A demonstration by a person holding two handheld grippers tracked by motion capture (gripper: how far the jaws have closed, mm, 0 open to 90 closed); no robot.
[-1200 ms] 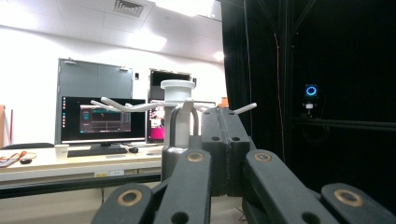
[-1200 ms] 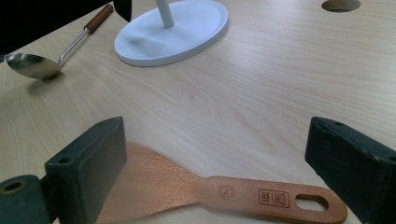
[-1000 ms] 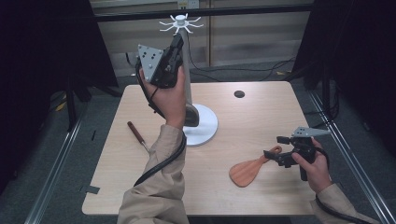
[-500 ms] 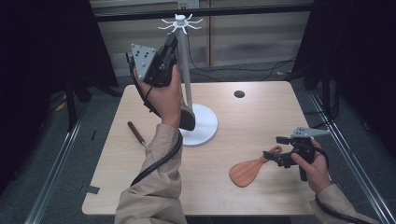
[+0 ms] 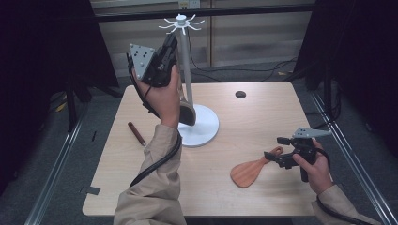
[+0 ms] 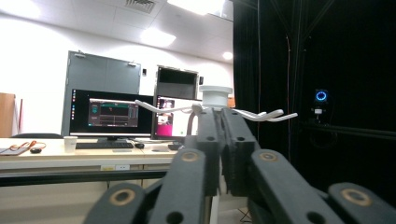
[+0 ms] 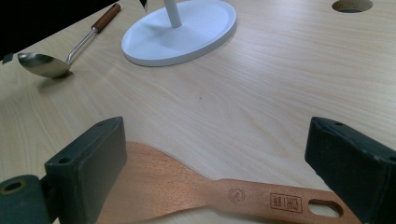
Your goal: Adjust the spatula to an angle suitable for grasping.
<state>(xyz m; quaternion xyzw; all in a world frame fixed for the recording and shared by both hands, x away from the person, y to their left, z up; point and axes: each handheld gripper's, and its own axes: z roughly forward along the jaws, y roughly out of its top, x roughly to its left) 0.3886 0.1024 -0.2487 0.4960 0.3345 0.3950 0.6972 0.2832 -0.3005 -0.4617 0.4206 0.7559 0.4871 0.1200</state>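
Stand (image 5: 199,124): on the tabletop (image 5: 263,117), near its middle.
Ladle (image 5: 137,133): left of the stand.
Spatula (image 5: 248,172): right front, between the right gripper's (image 5: 277,156) jaws.

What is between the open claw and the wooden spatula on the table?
Nothing visible is. The right gripper has its jaws wide open on either side of the wooden spatula, which lies flat on the table. The pads are not pressing on its handle, and no other thing sits in the gap.

Smooth wooden spatula (image 7: 224,193) on matt pale wood table (image 7: 261,84); glossy metal ladle (image 7: 44,63).
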